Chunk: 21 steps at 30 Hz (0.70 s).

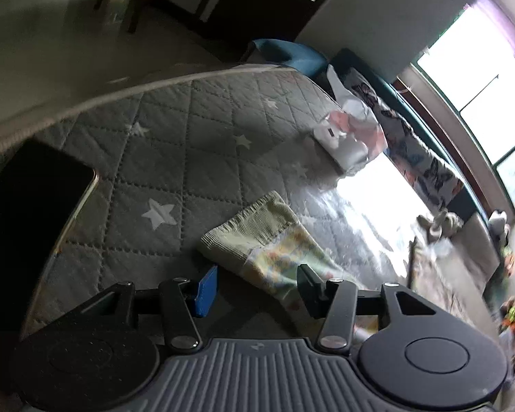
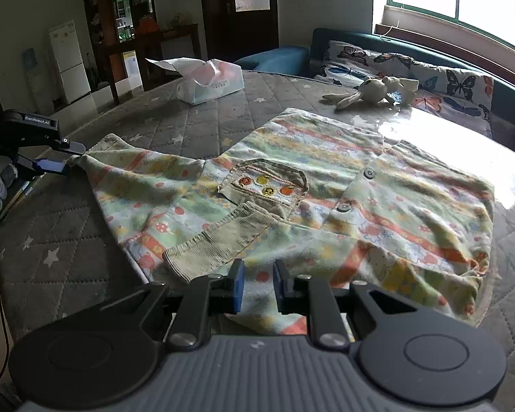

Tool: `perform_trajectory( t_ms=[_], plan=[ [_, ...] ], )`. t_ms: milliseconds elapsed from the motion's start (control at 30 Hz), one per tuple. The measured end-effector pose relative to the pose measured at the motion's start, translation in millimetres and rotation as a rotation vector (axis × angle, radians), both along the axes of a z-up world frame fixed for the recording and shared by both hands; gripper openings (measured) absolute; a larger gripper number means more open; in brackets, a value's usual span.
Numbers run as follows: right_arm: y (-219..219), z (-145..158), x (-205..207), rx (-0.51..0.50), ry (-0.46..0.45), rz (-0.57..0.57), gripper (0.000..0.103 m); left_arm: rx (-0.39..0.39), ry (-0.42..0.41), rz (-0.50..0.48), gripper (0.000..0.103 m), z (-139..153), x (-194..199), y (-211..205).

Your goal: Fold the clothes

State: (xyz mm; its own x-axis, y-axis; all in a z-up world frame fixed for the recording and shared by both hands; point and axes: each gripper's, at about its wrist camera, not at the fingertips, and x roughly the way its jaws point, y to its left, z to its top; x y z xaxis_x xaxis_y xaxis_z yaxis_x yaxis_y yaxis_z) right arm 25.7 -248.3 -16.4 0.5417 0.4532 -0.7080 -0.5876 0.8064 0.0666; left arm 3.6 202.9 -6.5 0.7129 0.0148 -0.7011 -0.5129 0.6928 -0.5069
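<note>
A child's pastel patterned jacket (image 2: 343,206) with buttons and a chest pocket lies spread on the grey quilted mattress (image 2: 51,240). One sleeve with a ribbed cuff (image 2: 216,240) is folded across its front. The other sleeve stretches left, its ribbed cuff (image 1: 247,230) lying just ahead of my left gripper (image 1: 257,286), whose jaws stand wide open. From the right wrist view the left gripper (image 2: 63,158) sits at that cuff's tip. My right gripper (image 2: 259,285) hovers over the jacket's near hem, jaws partly open, nothing held.
A dark phone (image 1: 34,213) lies on the mattress at the left. A tissue box in a plastic bag (image 2: 209,82) stands at the far side. A plush rabbit (image 2: 370,91) lies by the butterfly-print cushions (image 2: 446,82). The mattress edge (image 1: 86,99) runs along the left.
</note>
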Motion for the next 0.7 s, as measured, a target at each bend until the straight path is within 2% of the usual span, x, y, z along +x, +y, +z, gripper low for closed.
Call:
perform_trajectory(
  t_ms=[67,167,267,367,467,700],
  plan=[
    [-1,0,0,-0.001,0.0,-0.003,0.018,0.007,0.001,0.007,0.044,-1,5,-1],
    [-2,0,-1,0.0,-0.004,-0.009,0.018,0.032,0.013,0.028,0.02,-2,11,-2],
    [-6,2,-2,0.002,-0.01,-0.019,0.018,0.078,-0.015,0.035,0.012,4,14,-7],
    [-10,4,-3,0.006,-0.018,-0.033,0.018,0.12,-0.06,0.021,0.009,16,14,-16],
    [-15,5,-2,0.011,-0.022,-0.052,0.018,0.165,-0.141,-0.03,0.009,38,14,-33],
    [-30,11,-1,0.029,-0.041,-0.099,0.018,0.192,-0.302,-0.251,0.009,87,20,-97]
  ],
)
